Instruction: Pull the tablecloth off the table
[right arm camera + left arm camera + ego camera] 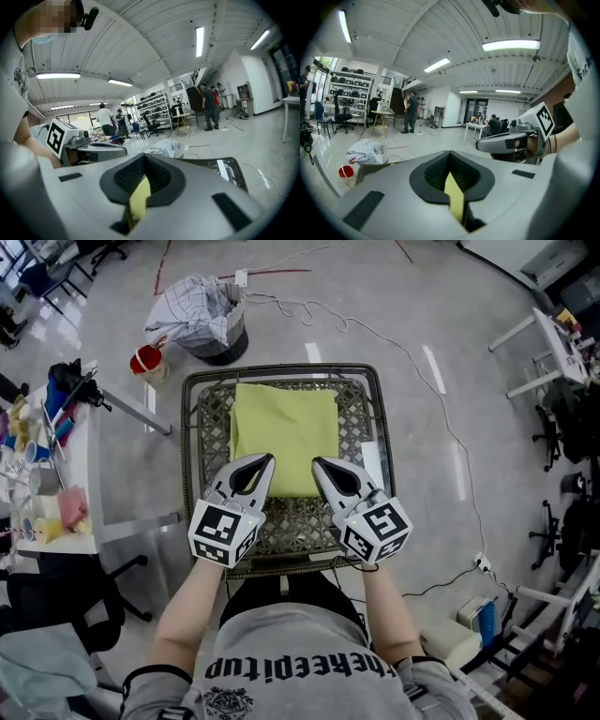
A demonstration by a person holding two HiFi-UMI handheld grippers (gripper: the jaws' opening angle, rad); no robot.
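A yellow-green tablecloth (284, 437) lies on the dark wicker table (210, 418), covering its middle. My left gripper (267, 461) is shut on the cloth's near left corner and my right gripper (317, 463) on its near right corner. Both point away from me over the table's near edge. In the left gripper view a strip of the cloth (455, 198) is pinched between the closed jaws, and the right gripper (508, 140) shows at the right. In the right gripper view a fold of cloth (139, 198) sits in the closed jaws.
Beyond the table stands a dark bin holding a chequered cloth (200, 307), with a red cup (145, 360) beside it. A cluttered white side table (80, 474) is at the left. A white cable (442, 423) runs across the floor at the right. People stand far off.
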